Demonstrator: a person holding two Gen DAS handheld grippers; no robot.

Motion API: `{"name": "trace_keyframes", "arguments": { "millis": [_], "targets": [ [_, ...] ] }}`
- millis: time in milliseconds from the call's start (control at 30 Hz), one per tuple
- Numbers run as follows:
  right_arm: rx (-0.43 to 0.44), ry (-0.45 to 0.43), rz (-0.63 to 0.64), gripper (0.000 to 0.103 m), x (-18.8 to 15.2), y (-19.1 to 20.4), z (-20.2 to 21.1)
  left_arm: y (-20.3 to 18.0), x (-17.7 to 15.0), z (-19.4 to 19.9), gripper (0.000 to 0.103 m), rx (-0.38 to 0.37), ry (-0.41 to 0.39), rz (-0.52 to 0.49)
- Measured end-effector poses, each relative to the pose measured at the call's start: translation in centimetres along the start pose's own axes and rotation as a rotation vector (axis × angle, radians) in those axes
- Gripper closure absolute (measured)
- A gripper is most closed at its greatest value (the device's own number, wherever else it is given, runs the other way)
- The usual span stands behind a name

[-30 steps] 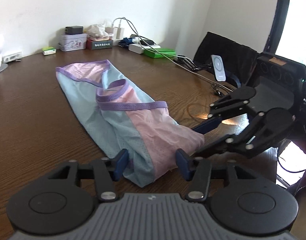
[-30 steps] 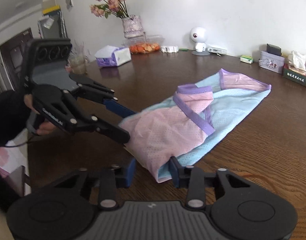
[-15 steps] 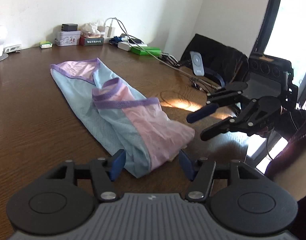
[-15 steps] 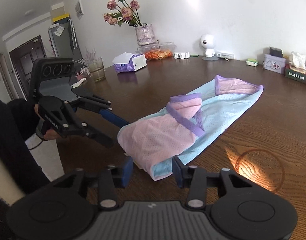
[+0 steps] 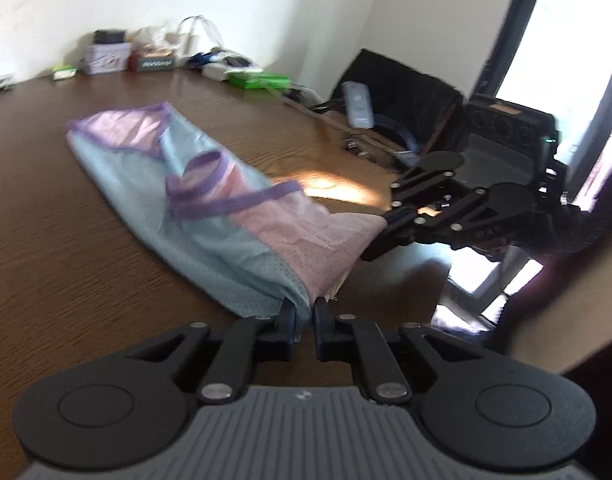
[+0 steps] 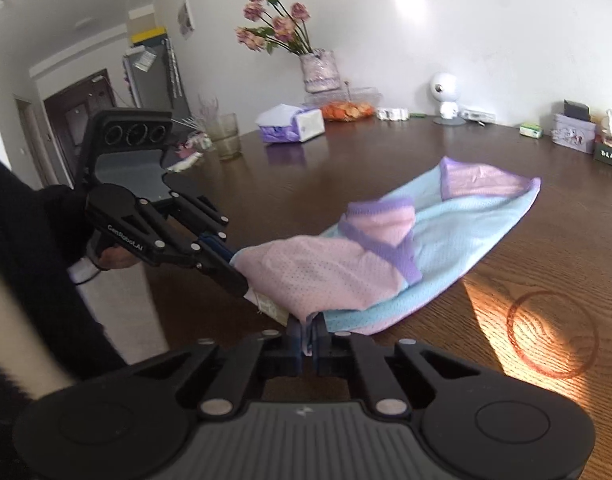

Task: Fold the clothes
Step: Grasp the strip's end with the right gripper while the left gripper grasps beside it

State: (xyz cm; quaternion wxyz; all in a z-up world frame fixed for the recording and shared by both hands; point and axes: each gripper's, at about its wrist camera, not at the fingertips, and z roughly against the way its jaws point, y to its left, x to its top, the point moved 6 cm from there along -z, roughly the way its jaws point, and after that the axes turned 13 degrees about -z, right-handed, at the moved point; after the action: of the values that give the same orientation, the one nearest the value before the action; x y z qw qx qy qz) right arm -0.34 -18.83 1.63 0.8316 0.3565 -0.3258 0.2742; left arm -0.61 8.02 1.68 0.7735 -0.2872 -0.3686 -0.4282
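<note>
A pink and light-blue mesh top with purple trim (image 5: 210, 208) lies lengthwise on the dark wooden table (image 5: 46, 248); it also shows in the right wrist view (image 6: 386, 256). My left gripper (image 5: 304, 314) is shut on the near hem corner of the top. My right gripper (image 6: 307, 330) is shut on the other near corner. Both corners are lifted a little off the table. In the left wrist view the right gripper (image 5: 380, 234) pinches the pink edge. In the right wrist view the left gripper (image 6: 230, 270) pinches the pink edge.
Boxes, chargers and cables (image 5: 154, 60) line the far wall. A black chair (image 5: 402, 92) stands at the table's right end. A flower vase (image 6: 318, 70), a tissue pack (image 6: 290, 124), a glass (image 6: 226, 136) and a small white camera (image 6: 446, 96) stand on the far side.
Both grippers have closed from open onto the near hem corners of the top. The near end of the top is now raised off the table.
</note>
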Motion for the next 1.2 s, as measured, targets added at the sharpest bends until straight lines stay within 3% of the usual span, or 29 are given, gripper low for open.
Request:
{"name": "trace_keyframes", "arguments": {
  "millis": [100,267,467,567,600,700,800,867,933,1100,1200],
  "targets": [
    [0.015,-0.069,-0.003,0.1,2.1,0.1,1.3,1.1,2.3,1.9,0.096,0.014,-0.086,0.0],
    [-0.063,-0.16,-0.003,0.1,8.4,-2.7,-0.6,7.9,6.4,0.3,0.096,0.088,-0.119,0.04],
    [-0.232,-0.057,-0.032,0.099,12.5,-8.0,-7.8,16.6,6.7,-5.2,0.095,0.166,-0.026,0.26],
    [-0.302,0.005,-0.044,0.094,12.2,-9.6,-10.3,18.3,5.0,-6.5,0.078,0.234,0.04,0.319],
    [-0.322,0.003,-0.048,0.09,12.0,-9.7,-10.2,18.3,4.5,-6.0,0.068,0.24,0.036,0.334],
    [-0.339,-0.057,-0.057,0.086,11.6,-9.4,-7.5,16.9,4.0,-2.9,0.055,0.274,0.0,0.353],
    [-0.242,-0.099,-0.097,0.084,11.1,-8.0,-5.9,14.9,4.1,-3.5,0.046,0.276,0.017,0.326],
    [-0.195,-0.068,-0.126,0.086,10.5,-7.5,-7.0,13.6,4.2,-4.9,0.048,0.269,0.057,0.296],
    [-0.257,-0.007,-0.145,0.089,9.2,-8.1,-8.6,13.1,3.6,-6.5,0.056,0.297,0.113,0.27],
    [-0.289,0.022,-0.215,0.09,6.8,-8.6,-6.9,12.9,3.2,-4.8,0.058,0.328,0.058,0.332],
    [-0.283,-0.058,-0.225,0.089,8.4,-7.9,-6.4,13.5,4.1,-5.7,0.065,0.319,0.034,0.35]
  ]
}}
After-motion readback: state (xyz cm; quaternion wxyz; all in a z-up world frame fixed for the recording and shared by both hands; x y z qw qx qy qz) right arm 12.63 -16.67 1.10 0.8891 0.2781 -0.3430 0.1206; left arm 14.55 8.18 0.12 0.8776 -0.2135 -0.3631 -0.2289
